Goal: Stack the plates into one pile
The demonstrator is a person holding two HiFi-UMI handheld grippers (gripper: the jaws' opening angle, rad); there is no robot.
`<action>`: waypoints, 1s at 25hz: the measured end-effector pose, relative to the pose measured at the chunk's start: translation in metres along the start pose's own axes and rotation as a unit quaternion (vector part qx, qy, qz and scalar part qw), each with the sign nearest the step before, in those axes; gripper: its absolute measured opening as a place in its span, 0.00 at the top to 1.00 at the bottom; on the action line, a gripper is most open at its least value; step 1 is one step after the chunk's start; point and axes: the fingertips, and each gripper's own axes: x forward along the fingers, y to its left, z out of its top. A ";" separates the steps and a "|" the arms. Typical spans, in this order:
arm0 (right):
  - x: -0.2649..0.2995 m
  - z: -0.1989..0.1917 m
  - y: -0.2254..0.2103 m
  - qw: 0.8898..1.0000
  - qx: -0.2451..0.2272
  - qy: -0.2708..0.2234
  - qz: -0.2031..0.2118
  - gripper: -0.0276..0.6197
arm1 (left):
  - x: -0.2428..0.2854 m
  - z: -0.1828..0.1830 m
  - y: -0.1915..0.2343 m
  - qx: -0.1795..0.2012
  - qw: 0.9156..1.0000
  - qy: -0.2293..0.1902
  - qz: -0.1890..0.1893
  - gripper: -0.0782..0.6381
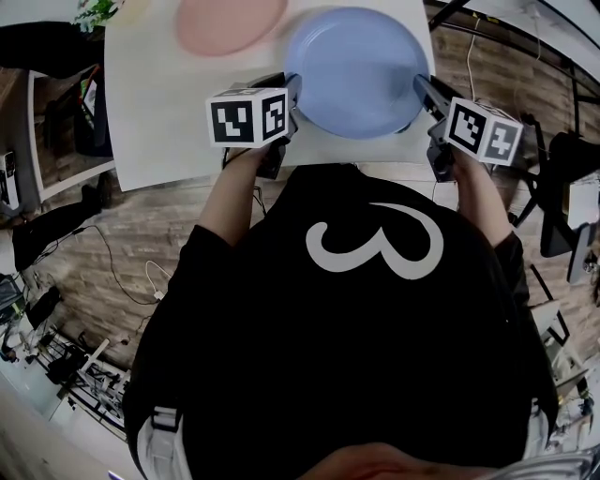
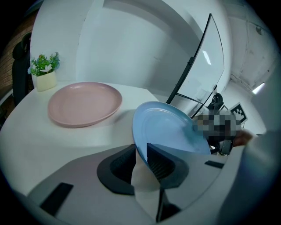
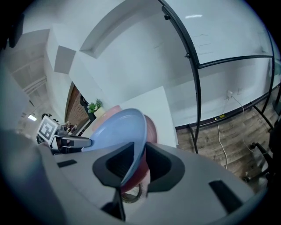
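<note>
A light blue plate (image 1: 354,70) is at the near side of the white table (image 1: 159,112), held between both grippers. My left gripper (image 1: 292,98) is shut on its left rim; in the left gripper view the blue plate (image 2: 169,127) runs edge-on between the jaws of the left gripper (image 2: 141,151). On the opposite side my right gripper (image 1: 424,94) clamps the right rim, and the right gripper view shows the blue plate (image 3: 118,125) slanting through the right gripper (image 3: 139,151). A pink plate (image 1: 230,23) lies flat farther back on the left, also visible as the pink plate (image 2: 83,103).
A small potted plant (image 2: 44,72) stands at the table's far left corner. A black metal frame (image 3: 193,66) rises off the table's right side. Cables and clutter lie on the wooden floor (image 1: 112,262) around the table.
</note>
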 end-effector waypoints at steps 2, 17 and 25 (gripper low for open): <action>0.001 -0.004 0.000 1.000 -0.008 0.005 -0.003 0.81 | 0.001 -0.002 -0.001 -0.003 1.000 0.001 -0.002 0.79; 0.001 -0.004 0.001 1.000 -0.020 0.001 0.000 0.72 | 0.004 -0.002 -0.002 -0.003 1.000 -0.016 -0.010 0.78; -0.001 -0.005 -0.003 0.998 -0.051 0.012 -0.019 0.68 | -0.001 0.001 0.001 -0.007 1.000 -0.027 -0.005 0.77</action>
